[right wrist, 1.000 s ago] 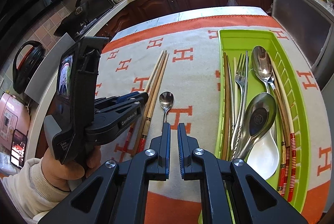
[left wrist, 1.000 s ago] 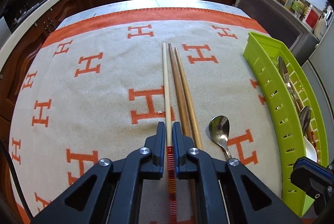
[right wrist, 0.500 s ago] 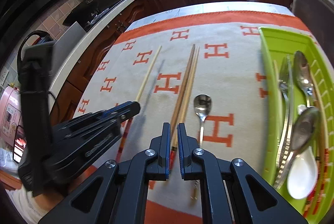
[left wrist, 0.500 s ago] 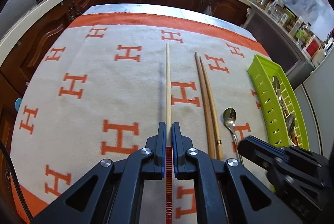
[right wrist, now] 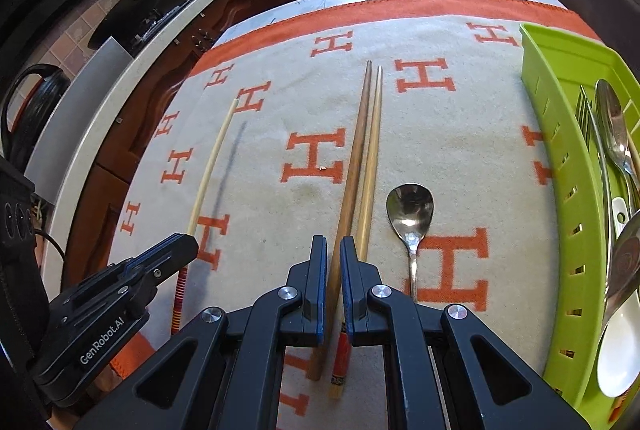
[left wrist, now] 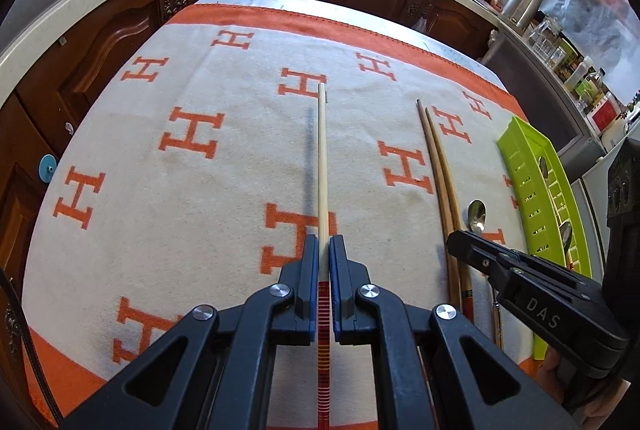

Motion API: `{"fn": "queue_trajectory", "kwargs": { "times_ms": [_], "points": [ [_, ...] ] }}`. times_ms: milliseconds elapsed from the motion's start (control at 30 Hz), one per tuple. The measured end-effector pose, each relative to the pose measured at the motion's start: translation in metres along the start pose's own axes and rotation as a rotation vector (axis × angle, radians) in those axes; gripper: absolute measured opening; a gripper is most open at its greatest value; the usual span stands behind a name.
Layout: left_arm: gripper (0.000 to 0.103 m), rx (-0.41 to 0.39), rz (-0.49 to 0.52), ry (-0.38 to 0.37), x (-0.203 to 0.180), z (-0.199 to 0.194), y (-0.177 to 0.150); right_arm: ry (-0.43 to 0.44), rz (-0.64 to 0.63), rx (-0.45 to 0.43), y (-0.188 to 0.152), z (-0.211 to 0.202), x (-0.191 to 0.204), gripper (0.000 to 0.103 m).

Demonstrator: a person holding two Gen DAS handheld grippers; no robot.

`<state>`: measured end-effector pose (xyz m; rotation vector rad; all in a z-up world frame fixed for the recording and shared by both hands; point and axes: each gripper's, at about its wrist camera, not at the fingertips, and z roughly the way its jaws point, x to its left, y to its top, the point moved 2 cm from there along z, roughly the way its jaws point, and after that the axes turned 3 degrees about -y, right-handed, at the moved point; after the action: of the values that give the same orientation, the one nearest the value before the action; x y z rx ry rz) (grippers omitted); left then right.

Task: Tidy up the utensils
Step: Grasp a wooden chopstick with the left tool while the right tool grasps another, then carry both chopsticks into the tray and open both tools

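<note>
My left gripper [left wrist: 323,244] is shut on a pale chopstick [left wrist: 322,157] with a red-striped end, held just above the cloth and casting a shadow on it. In the right wrist view the left gripper [right wrist: 187,244] and the pale chopstick [right wrist: 208,165] are at the left. Two brown chopsticks [right wrist: 366,157] lie side by side on the cloth. My right gripper [right wrist: 333,244] hovers low over their near ends, its jaws opening, with the darker stick showing in the gap and no pad pressing on it. A metal spoon [right wrist: 410,209] lies just right of them.
A lime-green slotted tray [right wrist: 560,157] at the right holds spoons, a fork, a white ceramic spoon and chopsticks. The cream cloth with orange H marks [left wrist: 192,133] covers the table, which ends at the far edge before dark cabinets. The right gripper [left wrist: 458,246] shows in the left wrist view.
My left gripper has carried the pale chopstick leftward, away from the brown pair. My right gripper has moved left and down from beside the tray to over the brown chopsticks, its jaws slightly wider.
</note>
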<state>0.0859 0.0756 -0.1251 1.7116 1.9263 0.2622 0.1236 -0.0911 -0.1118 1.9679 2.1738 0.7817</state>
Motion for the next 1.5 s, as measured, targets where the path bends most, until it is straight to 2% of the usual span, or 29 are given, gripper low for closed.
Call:
{"fn": "queue_trajectory", "kwargs": {
  "times_ms": [200, 500, 567, 767, 967, 1167, 1300, 1500],
  "points": [
    [0.003, 0.01, -0.019, -0.01, 0.006, 0.005, 0.0, -0.056, -0.021, -0.029, 0.005, 0.009, 0.008, 0.011],
    [0.003, 0.016, -0.04, -0.013, 0.012, 0.006, 0.0, -0.188, -0.136, -0.076, 0.009, 0.018, 0.031, 0.013],
    [0.003, 0.017, -0.041, -0.013, 0.012, 0.005, 0.0, -0.207, -0.147, -0.08, 0.007, 0.016, 0.031, 0.009],
    [0.003, 0.001, -0.03, -0.015, 0.007, -0.004, 0.001, -0.137, -0.064, -0.064, 0.006, 0.007, 0.015, 0.006],
    [0.003, -0.02, -0.011, -0.017, -0.005, -0.018, 0.003, -0.066, 0.004, -0.113, -0.002, -0.032, -0.006, 0.006],
    [0.003, -0.009, 0.031, -0.06, -0.037, -0.027, 0.009, -0.04, 0.053, -0.167, -0.013, -0.077, -0.031, 0.006],
    [0.003, 0.001, 0.076, -0.118, -0.078, -0.032, 0.015, -0.055, 0.093, -0.22, -0.02, -0.109, -0.058, 0.006],
    [0.003, 0.048, 0.146, -0.182, -0.143, -0.026, 0.018, -0.1, 0.176, -0.283, -0.03, -0.154, -0.118, 0.006]
  ]
}}
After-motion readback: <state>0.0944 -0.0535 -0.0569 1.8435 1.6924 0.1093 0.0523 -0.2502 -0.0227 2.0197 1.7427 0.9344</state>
